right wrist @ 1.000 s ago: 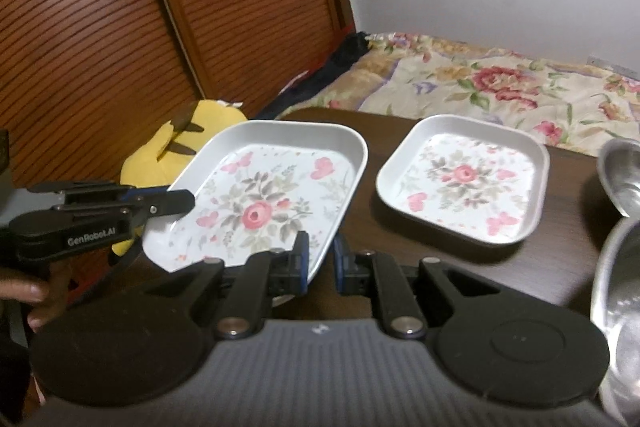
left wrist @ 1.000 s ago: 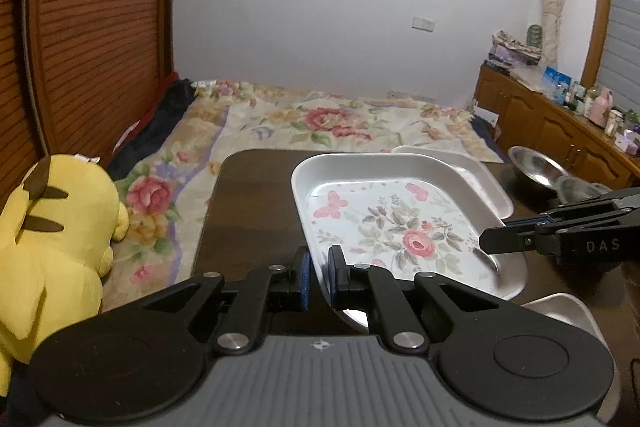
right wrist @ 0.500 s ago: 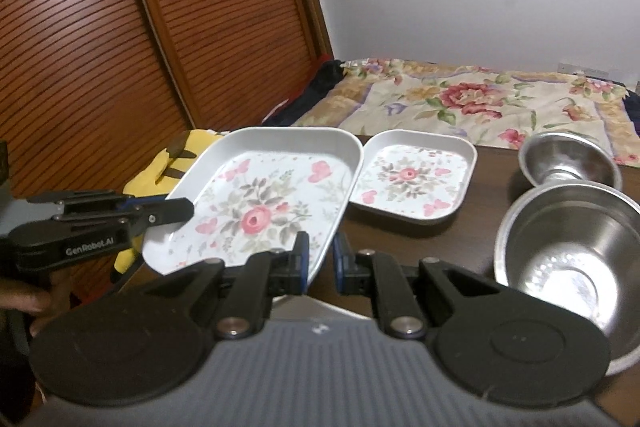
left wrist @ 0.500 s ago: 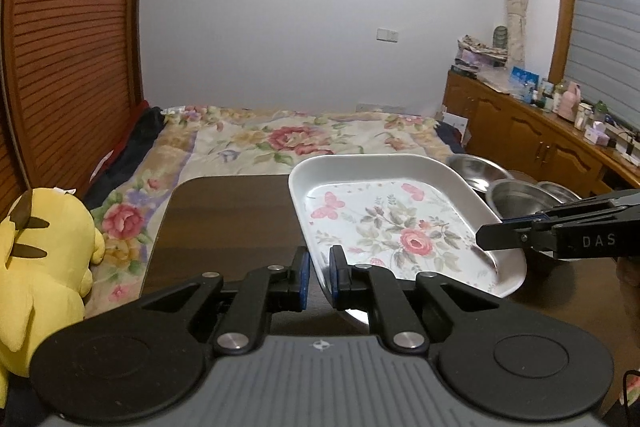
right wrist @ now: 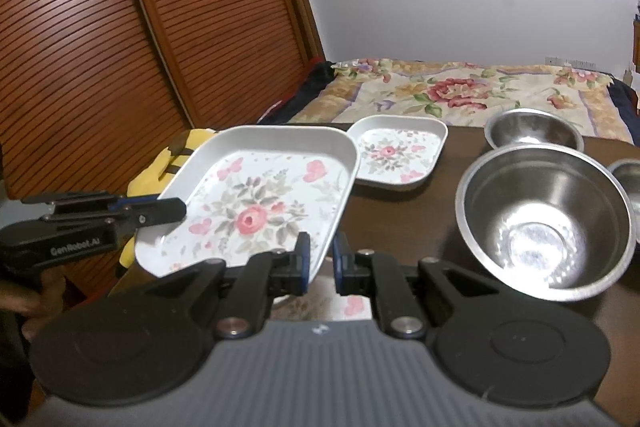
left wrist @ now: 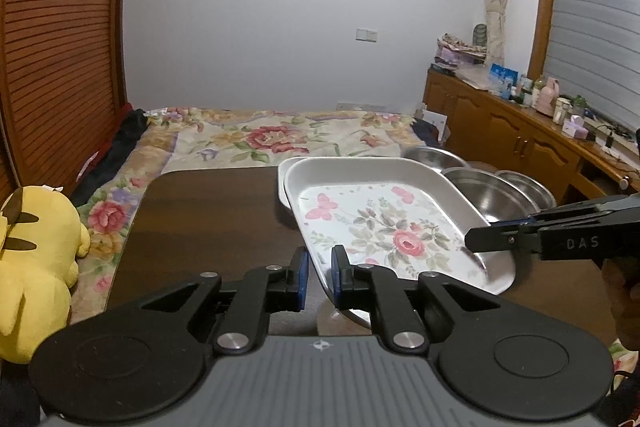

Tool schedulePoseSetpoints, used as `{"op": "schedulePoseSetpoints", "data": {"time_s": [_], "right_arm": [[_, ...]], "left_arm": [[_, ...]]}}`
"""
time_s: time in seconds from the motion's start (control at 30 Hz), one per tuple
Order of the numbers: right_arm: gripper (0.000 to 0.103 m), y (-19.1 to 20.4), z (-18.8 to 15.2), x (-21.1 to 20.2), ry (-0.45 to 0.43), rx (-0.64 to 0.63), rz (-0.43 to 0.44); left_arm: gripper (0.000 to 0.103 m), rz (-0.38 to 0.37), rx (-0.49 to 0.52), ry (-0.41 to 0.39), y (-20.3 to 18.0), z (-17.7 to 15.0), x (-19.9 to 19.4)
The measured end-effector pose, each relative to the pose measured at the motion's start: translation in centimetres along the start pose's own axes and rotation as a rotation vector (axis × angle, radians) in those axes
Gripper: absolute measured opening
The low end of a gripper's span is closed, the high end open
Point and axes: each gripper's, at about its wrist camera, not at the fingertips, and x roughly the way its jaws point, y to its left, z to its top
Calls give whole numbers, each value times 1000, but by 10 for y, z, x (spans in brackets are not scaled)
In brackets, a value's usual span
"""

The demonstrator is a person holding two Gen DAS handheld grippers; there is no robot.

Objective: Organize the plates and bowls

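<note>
Dark wood worktop (right wrist: pixel 420 211) stands by a flowery bed (left wrist: pixel 280 139). Both the left gripper (left wrist: pixel 319 277) and the right gripper (right wrist: pixel 320 263) are clamped on opposite edges of the big plate (right wrist: pixel 260 203), held up over the worktop. If one side dips, it could slip and hit the big bowl (right wrist: pixel 544 215). It is white with a pink rose.

Floral plates and steel bowls on a dark table

A large floral plate (right wrist: pixel 260 203) is held tilted above the table; a smaller matching plate (right wrist: pixel 400 151) lies flat beyond it, beside three steel bowls (right wrist: pixel 544 215), upright and empty.
</note>
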Motion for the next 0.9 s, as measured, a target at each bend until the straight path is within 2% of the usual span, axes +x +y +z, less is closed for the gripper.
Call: {"op": "schedulePoseSetpoints", "data": {"time_s": [0.3, 0.9], "right_arm": [[13, -3, -19, -11, 23, 4, 0], [13, -4, -61, -7, 66, 11, -26]], "left_arm": [[14, -37, -17, 29, -7, -16, -3], [14, -45, -24, 95, -12, -46, 9]]}}
